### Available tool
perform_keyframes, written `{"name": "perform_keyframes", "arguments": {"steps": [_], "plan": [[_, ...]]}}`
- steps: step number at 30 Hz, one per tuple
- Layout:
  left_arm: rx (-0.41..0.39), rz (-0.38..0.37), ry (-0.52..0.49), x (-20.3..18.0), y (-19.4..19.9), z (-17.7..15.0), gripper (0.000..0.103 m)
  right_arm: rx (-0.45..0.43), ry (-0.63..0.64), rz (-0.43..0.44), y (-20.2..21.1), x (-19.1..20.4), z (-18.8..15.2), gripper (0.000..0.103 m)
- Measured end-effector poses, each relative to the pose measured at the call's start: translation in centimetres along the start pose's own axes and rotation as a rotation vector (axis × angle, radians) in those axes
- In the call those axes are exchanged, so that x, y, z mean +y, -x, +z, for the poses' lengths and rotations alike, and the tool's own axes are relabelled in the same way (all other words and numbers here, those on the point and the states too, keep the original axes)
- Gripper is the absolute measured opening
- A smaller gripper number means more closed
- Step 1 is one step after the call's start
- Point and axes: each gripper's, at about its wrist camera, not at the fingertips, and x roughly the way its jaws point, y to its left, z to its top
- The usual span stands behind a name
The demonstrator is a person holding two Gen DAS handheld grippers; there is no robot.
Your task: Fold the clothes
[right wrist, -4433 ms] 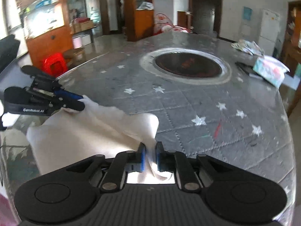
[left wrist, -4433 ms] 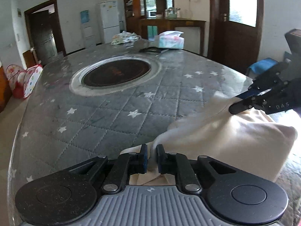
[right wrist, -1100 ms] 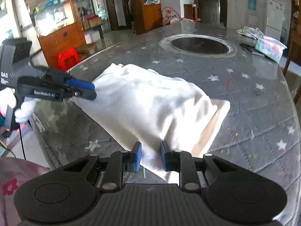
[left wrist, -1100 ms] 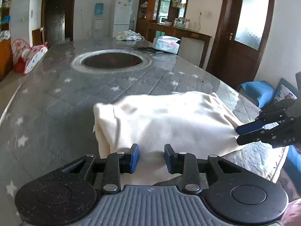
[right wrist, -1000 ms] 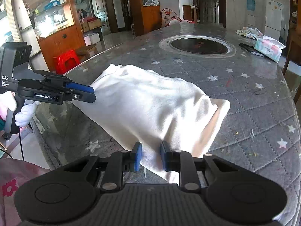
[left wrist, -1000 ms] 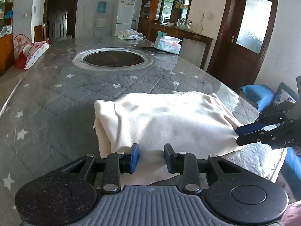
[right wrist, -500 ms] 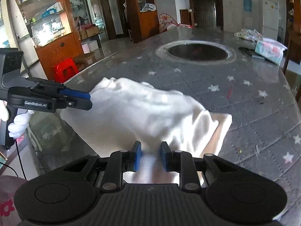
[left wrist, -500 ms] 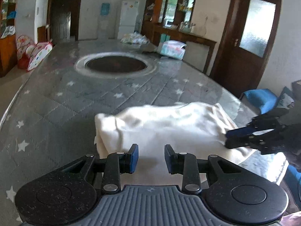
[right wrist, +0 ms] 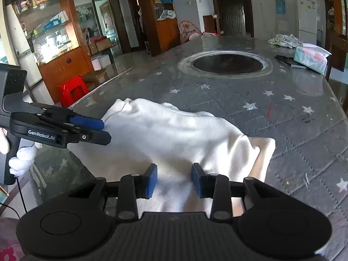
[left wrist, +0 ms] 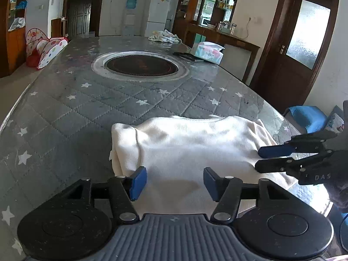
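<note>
A cream-white garment [left wrist: 191, 143] lies folded in a loose bundle at the near edge of the grey star-quilted table [left wrist: 91, 108]. It also shows in the right wrist view [right wrist: 169, 139]. My left gripper [left wrist: 174, 181] is open, its blue pads just above the garment's near edge, holding nothing. My right gripper [right wrist: 174, 180] is open over the garment's near right part and empty. The right gripper shows in the left wrist view [left wrist: 261, 158] at the garment's right end. The left gripper shows in the right wrist view [right wrist: 104, 130] at its left end.
A round dark hotpot recess [left wrist: 141, 65] sits mid-table. A tissue pack [left wrist: 208, 51], a dark flat object [left wrist: 187, 56] and crumpled cloth [left wrist: 163, 37] lie at the far end. A red stool [right wrist: 74, 89] and a blue seat [left wrist: 306, 115] stand off the table's sides.
Both grippers let go of the garment and opened wider. The garment was carried toward the near table edge and now rests there in a bundle.
</note>
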Motion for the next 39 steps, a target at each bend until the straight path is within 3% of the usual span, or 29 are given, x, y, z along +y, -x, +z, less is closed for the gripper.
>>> {"name": "perform_keyframes", "arguments": {"steps": [2,11,17,24,30,33,39], "plan": [[-0.008,0.009,-0.003,-0.2,0.1,0.0,0.081,-0.012,-0.009,0.000,0.1,-0.1,-0.2,0.040],[-0.038,0.039,0.023,0.3,0.3,-0.3,0.103,-0.054,0.015,-0.021,0.1,0.7,-0.7,0.056],[-0.042,0.042,0.037,0.5,0.4,-0.4,0.103,-0.077,0.002,-0.023,0.1,0.6,-0.6,0.060],[-0.055,0.042,0.070,0.7,0.2,0.4,0.103,-0.115,-0.031,-0.058,0.2,-0.6,0.5,0.072],[-0.042,0.070,0.060,0.7,-0.4,0.3,0.103,-0.102,-0.088,-0.082,-1.1,-2.6,0.1,0.073],[-0.036,0.081,0.068,1.1,-0.6,0.1,0.103,-0.112,-0.089,-0.069,-1.1,-2.7,-0.1,0.086],[-0.013,0.087,0.107,2.0,-1.2,-0.4,0.103,-0.124,-0.065,-0.063,-1.3,-2.0,-0.6,0.101]]}}
